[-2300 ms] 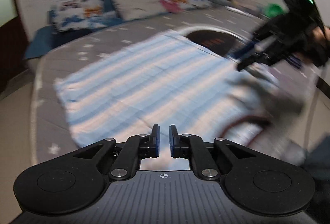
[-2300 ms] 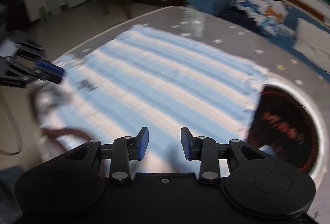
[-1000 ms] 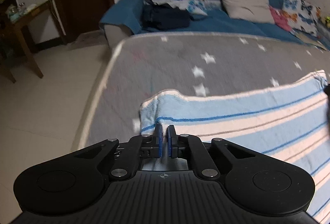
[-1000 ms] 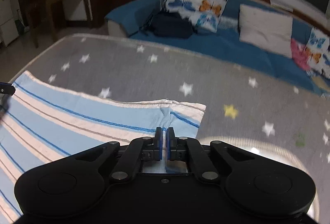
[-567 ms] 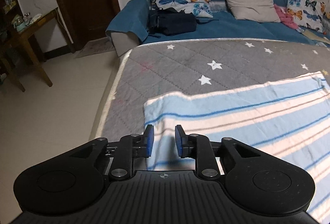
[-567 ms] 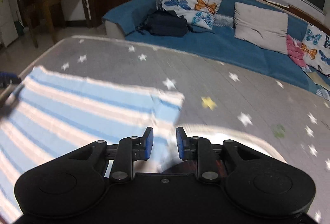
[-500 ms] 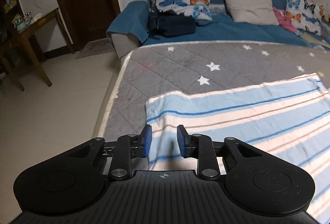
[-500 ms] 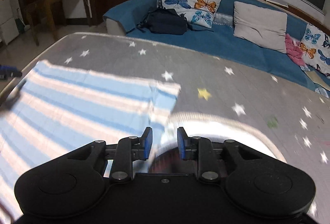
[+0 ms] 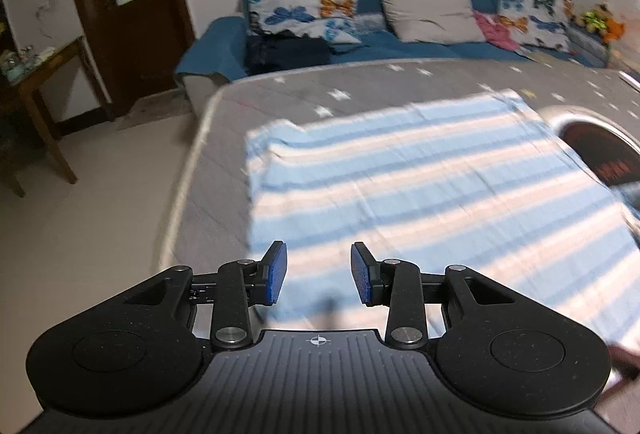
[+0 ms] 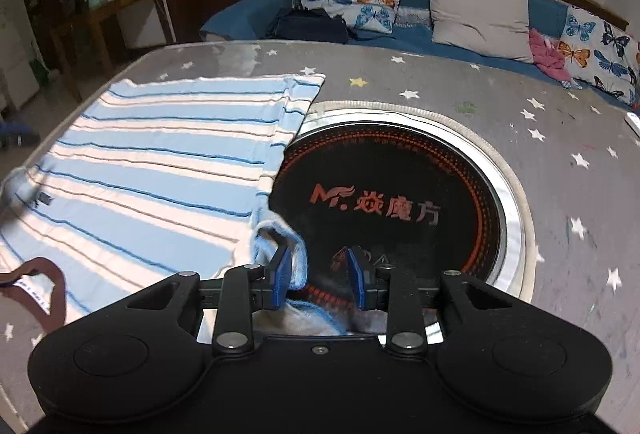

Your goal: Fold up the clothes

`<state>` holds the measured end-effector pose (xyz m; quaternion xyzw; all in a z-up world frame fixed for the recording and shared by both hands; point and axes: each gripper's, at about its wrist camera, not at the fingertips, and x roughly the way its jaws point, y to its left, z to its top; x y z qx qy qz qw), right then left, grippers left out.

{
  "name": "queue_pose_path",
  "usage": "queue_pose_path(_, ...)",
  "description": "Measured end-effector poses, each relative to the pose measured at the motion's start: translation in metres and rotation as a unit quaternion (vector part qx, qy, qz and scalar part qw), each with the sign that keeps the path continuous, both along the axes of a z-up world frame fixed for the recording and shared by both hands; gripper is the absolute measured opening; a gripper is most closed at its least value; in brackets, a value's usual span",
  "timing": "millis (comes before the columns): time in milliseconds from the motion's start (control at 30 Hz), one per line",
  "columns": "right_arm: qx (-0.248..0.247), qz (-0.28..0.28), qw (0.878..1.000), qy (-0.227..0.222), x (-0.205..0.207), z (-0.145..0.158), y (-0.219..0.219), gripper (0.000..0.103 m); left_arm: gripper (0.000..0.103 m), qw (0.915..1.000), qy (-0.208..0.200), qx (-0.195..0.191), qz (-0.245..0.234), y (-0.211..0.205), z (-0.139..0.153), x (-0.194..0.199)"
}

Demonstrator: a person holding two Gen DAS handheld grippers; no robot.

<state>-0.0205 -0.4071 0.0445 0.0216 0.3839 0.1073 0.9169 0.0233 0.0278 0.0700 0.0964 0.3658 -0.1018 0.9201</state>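
One blue-and-white striped garment point(image 9: 420, 190) lies spread flat on a grey table point(image 10: 480, 90) whose cover is printed with small stars. Two claws are in view, one per camera. The left claw point(image 9: 319, 273) hovers over the near edge of the garment with its blue pads spread wide and nothing between them. The right claw point(image 10: 320, 276) is also spread; a bunched fold of the garment's corner rises against its left pad point(image 10: 283, 276), but the pads do not pinch it.

One round black cooktop point(image 10: 400, 202) with red lettering is set into the table, ringed in metal. The garment's right edge overlaps its left rim. One dark brown strap point(image 10: 52, 282) curls on the garment's near left corner, cut off by the frame.

Behind the table stands one blue sofa point(image 10: 412, 34) holding three butterfly-print cushions, one plain grey cushion point(image 10: 480, 18), one pink cloth point(image 10: 548, 54) and one dark bag point(image 10: 312, 24). A wooden door point(image 9: 128, 10) and a small wooden side table point(image 9: 36, 94) stand to the left.

The left view is blurred, so the garment's stripes smear. A blue blur at the right view's left edge is too unclear to name.
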Motion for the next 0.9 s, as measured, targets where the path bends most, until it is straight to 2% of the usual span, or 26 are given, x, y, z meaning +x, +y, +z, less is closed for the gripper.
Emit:
queue_pose_path(100,0.014,-0.012,1.000,-0.017,-0.011,0.001,-0.005,0.033,0.037,0.9998,0.006,-0.004,-0.021,-0.008,-0.008,-0.028)
queue_pose_path(300,0.031,-0.010,0.999,-0.007,-0.018,-0.007,-0.012,0.034,0.038,0.9985,0.010,-0.013,-0.052,-0.027,-0.024,-0.068)
queue_pose_path(433,0.032,-0.005,0.999,-0.001,-0.021,-0.015,-0.011,0.042,0.038,0.9981,0.009,-0.012,-0.060,-0.038,-0.030,-0.083)
queue_pose_path(700,0.066,-0.017,0.998,-0.004,-0.038,-0.020,-0.024,0.042,0.041,0.9973,0.006,-0.026,-0.069,-0.046,-0.034,-0.096)
queue_pose_path(900,0.044,-0.006,0.999,0.001,-0.038,-0.026,-0.016,0.042,0.041,0.9962,0.008,-0.020,-0.084,-0.054,-0.035,-0.104)
